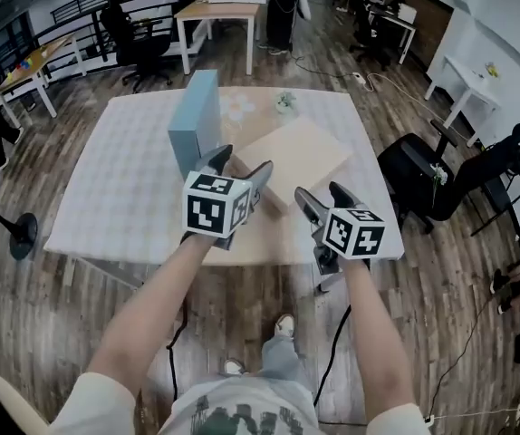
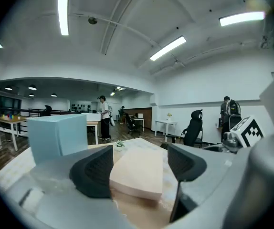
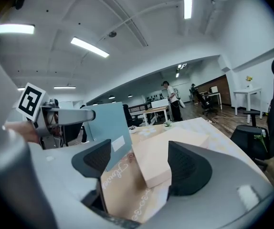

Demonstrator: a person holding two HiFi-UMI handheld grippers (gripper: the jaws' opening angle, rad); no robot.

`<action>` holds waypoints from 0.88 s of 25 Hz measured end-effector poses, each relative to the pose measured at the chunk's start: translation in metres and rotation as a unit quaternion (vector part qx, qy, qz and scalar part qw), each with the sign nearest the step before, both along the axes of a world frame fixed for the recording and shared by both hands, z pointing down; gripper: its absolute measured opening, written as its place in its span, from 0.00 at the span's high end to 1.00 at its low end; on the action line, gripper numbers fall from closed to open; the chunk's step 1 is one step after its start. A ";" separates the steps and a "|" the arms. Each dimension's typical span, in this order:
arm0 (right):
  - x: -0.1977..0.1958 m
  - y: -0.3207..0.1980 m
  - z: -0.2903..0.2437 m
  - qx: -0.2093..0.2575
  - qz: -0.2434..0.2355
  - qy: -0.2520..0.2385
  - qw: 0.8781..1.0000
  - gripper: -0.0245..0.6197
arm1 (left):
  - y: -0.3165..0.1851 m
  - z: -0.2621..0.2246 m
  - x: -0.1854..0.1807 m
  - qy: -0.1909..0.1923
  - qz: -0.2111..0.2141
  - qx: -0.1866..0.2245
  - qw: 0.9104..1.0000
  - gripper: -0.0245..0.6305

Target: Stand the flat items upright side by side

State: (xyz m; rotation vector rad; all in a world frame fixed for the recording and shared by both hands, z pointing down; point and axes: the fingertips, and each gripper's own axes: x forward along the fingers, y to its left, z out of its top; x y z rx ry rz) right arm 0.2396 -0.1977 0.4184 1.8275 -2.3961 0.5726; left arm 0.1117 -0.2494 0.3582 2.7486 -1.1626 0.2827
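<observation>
A pale blue box (image 1: 197, 116) stands upright on the white-clothed table (image 1: 124, 179), left of centre. A flat beige box (image 1: 298, 155) lies beside it to the right. My left gripper (image 1: 242, 166) hovers open at the beige box's near left corner, touching nothing. My right gripper (image 1: 324, 195) is open just off the box's near right edge. In the left gripper view the beige box (image 2: 139, 173) lies ahead of the open jaws, with the blue box (image 2: 56, 136) to the left. In the right gripper view the beige box (image 3: 170, 151) lies ahead of the empty gap, the blue box (image 3: 109, 128) upright at left.
A small potted plant (image 1: 285, 102) sits at the table's far side. A black office chair (image 1: 464, 175) stands right of the table, and a stand's round black base (image 1: 22, 234) sits on the floor at its left. Desks and people are further back. The table's front edge is under my grippers.
</observation>
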 end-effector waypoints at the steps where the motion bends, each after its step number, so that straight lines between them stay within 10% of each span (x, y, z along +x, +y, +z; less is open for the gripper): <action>1: 0.008 -0.001 0.004 -0.003 0.005 -0.001 1.000 0.40 | -0.006 0.002 0.010 -0.006 0.008 -0.004 1.000 0.40; 12: 0.125 -0.079 0.058 -0.044 0.054 -0.077 0.995 0.40 | -0.121 0.072 0.133 -0.067 0.066 -0.102 0.990 0.40; 22: 0.178 -0.158 0.120 -0.142 0.068 -0.180 0.971 0.40 | -0.227 0.142 0.166 -0.128 0.070 -0.186 0.972 0.40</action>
